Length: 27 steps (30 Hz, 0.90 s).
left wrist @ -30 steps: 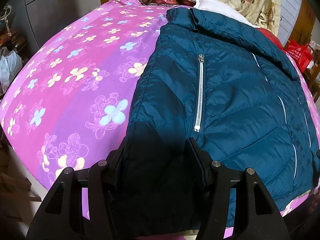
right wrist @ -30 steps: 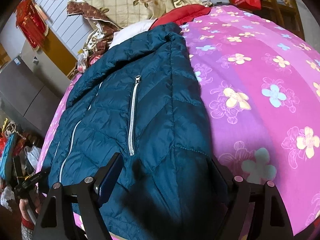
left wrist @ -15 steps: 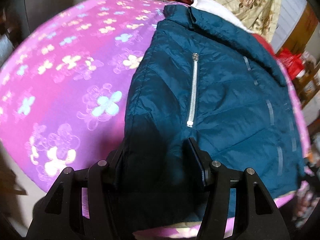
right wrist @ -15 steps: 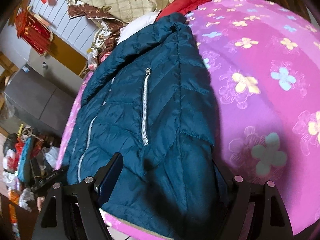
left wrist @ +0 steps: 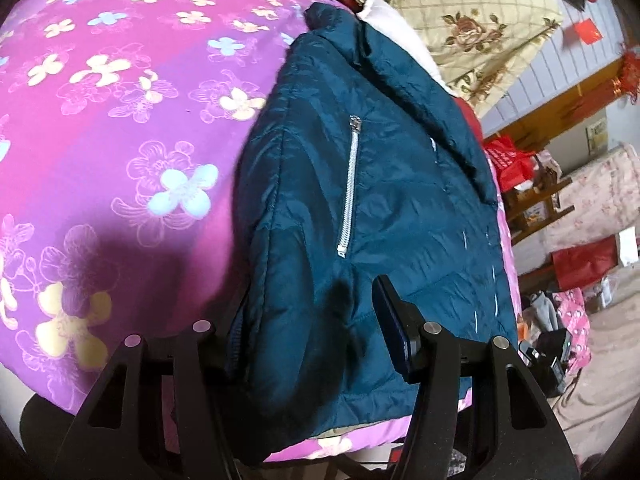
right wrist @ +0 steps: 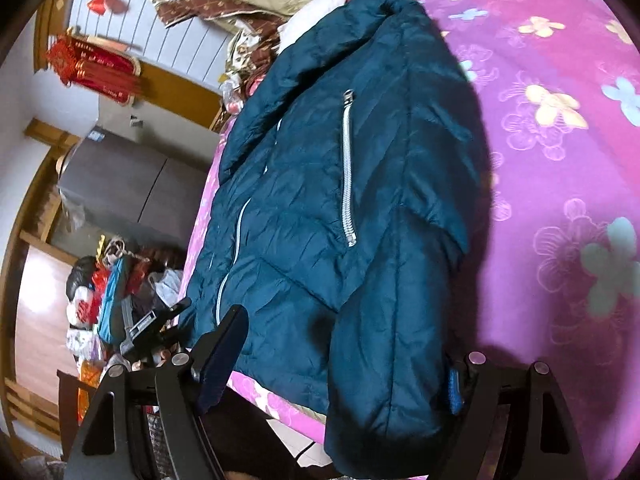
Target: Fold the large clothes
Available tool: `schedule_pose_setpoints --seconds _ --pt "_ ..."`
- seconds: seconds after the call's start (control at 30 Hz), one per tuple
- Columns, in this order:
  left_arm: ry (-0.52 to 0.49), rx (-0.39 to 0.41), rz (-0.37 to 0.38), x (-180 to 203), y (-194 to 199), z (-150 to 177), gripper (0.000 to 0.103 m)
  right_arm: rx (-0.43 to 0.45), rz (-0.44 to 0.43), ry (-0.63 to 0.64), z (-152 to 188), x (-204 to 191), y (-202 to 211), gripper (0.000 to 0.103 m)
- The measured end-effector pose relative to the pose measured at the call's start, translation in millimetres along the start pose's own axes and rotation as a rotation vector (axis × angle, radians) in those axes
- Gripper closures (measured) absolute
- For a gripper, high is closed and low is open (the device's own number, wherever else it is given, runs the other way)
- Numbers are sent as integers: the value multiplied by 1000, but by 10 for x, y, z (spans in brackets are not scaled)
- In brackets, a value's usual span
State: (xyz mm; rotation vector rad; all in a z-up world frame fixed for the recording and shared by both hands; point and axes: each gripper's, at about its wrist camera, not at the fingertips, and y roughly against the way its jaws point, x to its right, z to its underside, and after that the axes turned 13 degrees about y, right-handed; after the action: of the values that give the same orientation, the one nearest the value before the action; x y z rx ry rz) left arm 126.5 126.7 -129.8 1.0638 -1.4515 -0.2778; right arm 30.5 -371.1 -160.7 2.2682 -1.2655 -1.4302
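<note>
**Both grippers at the near hem of the jacket**

On the left, the left gripper has a thick bunch of the teal jacket between its jaws at the near left corner. The padding fills the gap and both pads seem to press into it, so it looks like a grip on the cloth, likely to lift that corner for a fold. Its left side runs along the bare pink flowered bedspread.

The jacket lies front up across the bed, collar at the far end against a heap of bedding, hem at the near edge, partly overhanging it. It is quilted and slightly glossy, with a silver pocket zipper on each side and pale piping down the front.

On the right, the right gripper straddles the jacket's hanging near right corner. Its jaws stand wide; the left pad looks clear of the fabric, so I judge it open, placed to clamp that corner next.
</note>
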Motion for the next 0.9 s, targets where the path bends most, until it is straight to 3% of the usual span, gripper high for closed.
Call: schedule_pose_setpoints --seconds 0.2,0.37,0.5,0.7,0.77,0.83,0.9 --pt "11 30 -24 -38 -8 42 56 25 11 -47 -27 24 -61 37" --pt "25 41 -23 -33 -36 71 55 56 37 -68 -76 55 -66 38" --pt "19 32 13 -5 -61 91 43 78 85 -39 -81 -42 -121 37" --pt "11 55 2 67 -78 211 42 47 158 43 25 -269 -197 38" --pt "11 73 -38 99 -78 244 51 45 181 43 37 -276 -203 45" --pt "9 102 -148 129 -82 260 81 36 211 40 33 -265 -209 62" --pt "24 114 -158 123 -41 264 88 19 252 35 26 -246 -213 72"
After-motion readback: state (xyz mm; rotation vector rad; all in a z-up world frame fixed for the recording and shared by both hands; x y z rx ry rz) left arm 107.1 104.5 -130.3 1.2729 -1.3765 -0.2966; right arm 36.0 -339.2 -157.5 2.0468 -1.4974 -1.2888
